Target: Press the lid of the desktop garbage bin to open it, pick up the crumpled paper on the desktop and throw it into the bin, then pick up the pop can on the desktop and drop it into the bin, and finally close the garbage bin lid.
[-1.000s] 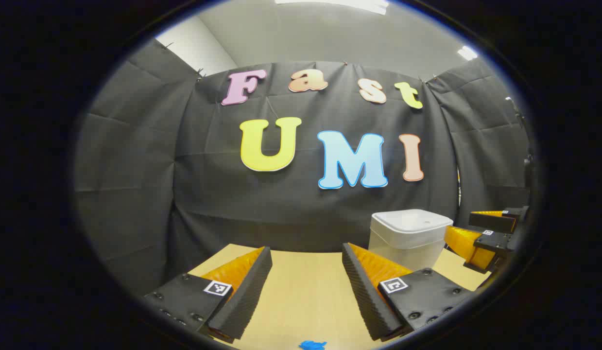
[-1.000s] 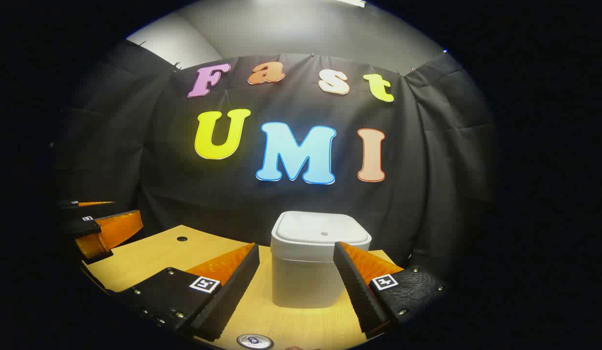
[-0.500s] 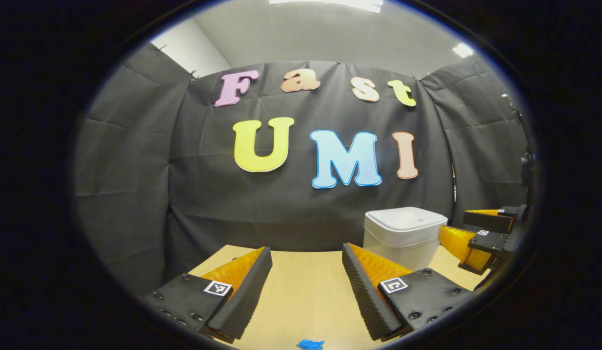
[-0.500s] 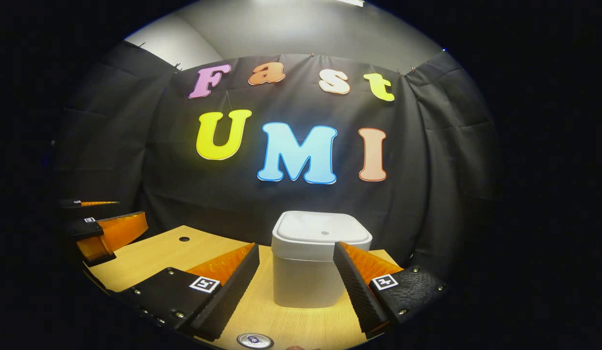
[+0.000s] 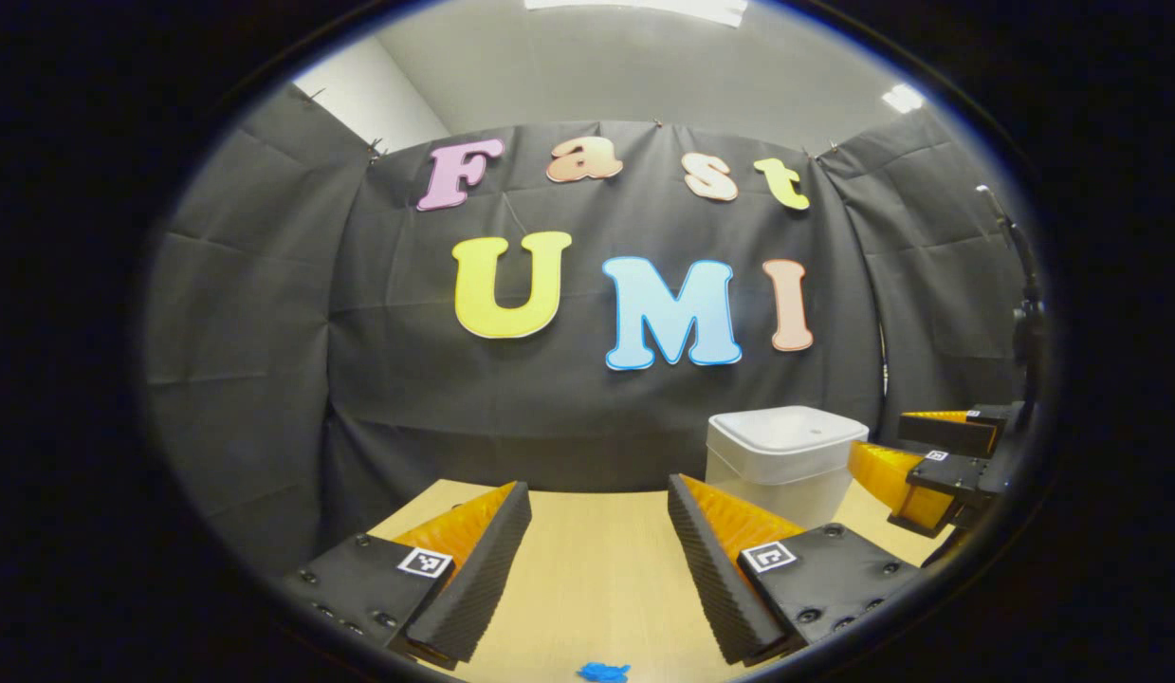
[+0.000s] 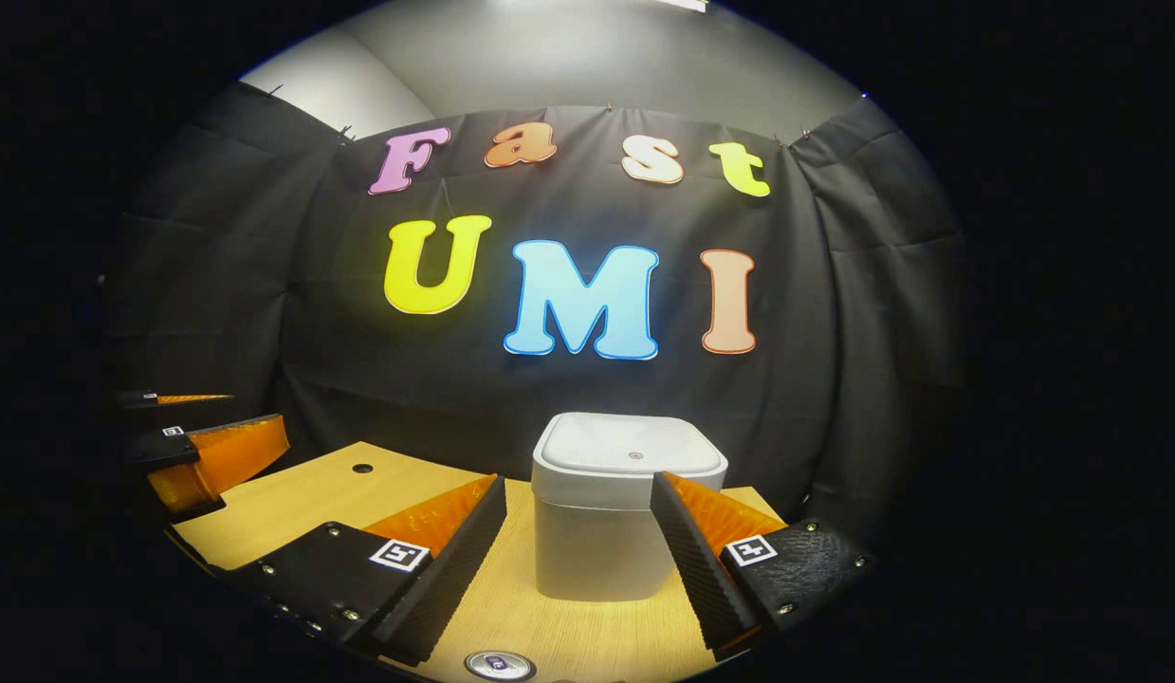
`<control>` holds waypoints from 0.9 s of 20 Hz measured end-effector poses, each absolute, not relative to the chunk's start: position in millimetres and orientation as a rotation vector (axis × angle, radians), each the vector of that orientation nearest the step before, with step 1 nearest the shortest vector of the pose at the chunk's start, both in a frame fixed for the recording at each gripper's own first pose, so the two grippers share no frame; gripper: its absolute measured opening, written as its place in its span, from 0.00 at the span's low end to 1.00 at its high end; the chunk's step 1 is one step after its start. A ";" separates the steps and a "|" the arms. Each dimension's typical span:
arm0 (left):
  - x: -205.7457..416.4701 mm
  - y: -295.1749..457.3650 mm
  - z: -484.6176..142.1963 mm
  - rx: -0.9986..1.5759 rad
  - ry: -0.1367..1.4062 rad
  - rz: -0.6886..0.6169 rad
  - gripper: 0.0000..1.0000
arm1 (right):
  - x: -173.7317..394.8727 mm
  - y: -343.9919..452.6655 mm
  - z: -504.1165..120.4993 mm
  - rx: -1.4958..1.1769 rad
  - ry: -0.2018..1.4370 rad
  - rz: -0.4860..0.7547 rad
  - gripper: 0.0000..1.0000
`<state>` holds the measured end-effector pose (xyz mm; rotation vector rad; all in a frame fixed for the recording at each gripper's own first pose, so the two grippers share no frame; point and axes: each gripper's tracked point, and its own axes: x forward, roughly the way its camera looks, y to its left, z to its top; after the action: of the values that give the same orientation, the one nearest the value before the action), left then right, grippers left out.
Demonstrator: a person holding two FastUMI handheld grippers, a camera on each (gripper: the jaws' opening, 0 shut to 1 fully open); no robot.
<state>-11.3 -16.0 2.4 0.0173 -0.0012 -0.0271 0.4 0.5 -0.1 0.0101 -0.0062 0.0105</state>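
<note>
Both hand-held grippers gape (nothing held) before shut bin (image 6: 629,503)

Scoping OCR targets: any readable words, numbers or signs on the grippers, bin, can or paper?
Left gripper: square black-and-white code tags on both fingers, no words.
Right gripper: same tags, no words.
Bin: none; the tiny mark on its lid is unreadable.
Can: top too blurred to read.
Paper: none.

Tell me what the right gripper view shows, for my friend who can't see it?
A white garbage bin with its lid closed stands on a wooden desk, straight ahead of the open right gripper. A pop can sits nearest the camera.
</note>
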 end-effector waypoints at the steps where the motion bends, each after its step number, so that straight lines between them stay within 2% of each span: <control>1: -11.7 -16.1 2.3 0.015 -0.001 -0.025 1.00 | 1.3 0.8 1.0 0.007 -0.006 0.010 0.98; 3: -12.3 -15.7 1.9 0.012 -0.002 -0.021 1.00 | 0.3 -1.2 1.5 0.001 -0.003 0.007 1.00; 4: -12.7 -15.5 2.3 0.013 -0.003 -0.018 1.00 | 1.8 -2.3 1.3 -0.001 -0.002 0.007 0.94; 5: -12.1 -15.5 2.8 0.012 -0.004 -0.016 1.00 | 4.0 -1.4 0.5 -0.004 0.002 -0.001 0.74; 7: -12.4 -15.6 0.7 0.008 -0.002 -0.014 1.00 | 6.0 -1.4 -4.4 -0.009 0.015 -0.005 0.66; 8: -11.8 -15.9 0.0 0.006 0.000 -0.014 1.00 | 6.7 -8.1 -6.1 -0.010 0.020 -0.030 0.70; 9: -10.1 -16.2 -0.2 0.005 0.001 -0.013 1.00 | 7.1 -12.2 -7.2 -0.001 0.024 -0.046 0.33; 10: -9.9 -16.3 0.1 0.005 0.000 -0.012 1.00 | 8.0 -11.3 -6.4 0.013 0.026 -0.039 0.28; 11: -10.2 -15.2 0.0 0.004 -0.001 -0.010 1.00 | 7.8 -17.9 -7.3 0.022 0.034 -0.080 0.28; 12: -9.4 -15.8 -0.6 0.004 0.000 -0.010 1.00 | 8.4 -19.4 -9.5 0.043 0.030 -0.067 0.24; 13: -9.0 -14.7 -1.4 0.003 0.002 -0.008 1.00 | 12.9 -18.0 -9.3 0.059 0.039 -0.044 0.08; 18: -4.5 -14.6 -2.7 -0.002 0.005 -0.006 1.00 | 13.3 -23.3 -12.7 0.040 0.035 -0.030 0.01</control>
<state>-4.5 -14.6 -2.7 -0.0022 0.0048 -0.0057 13.3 -23.3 -12.7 0.0395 0.0348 -0.0297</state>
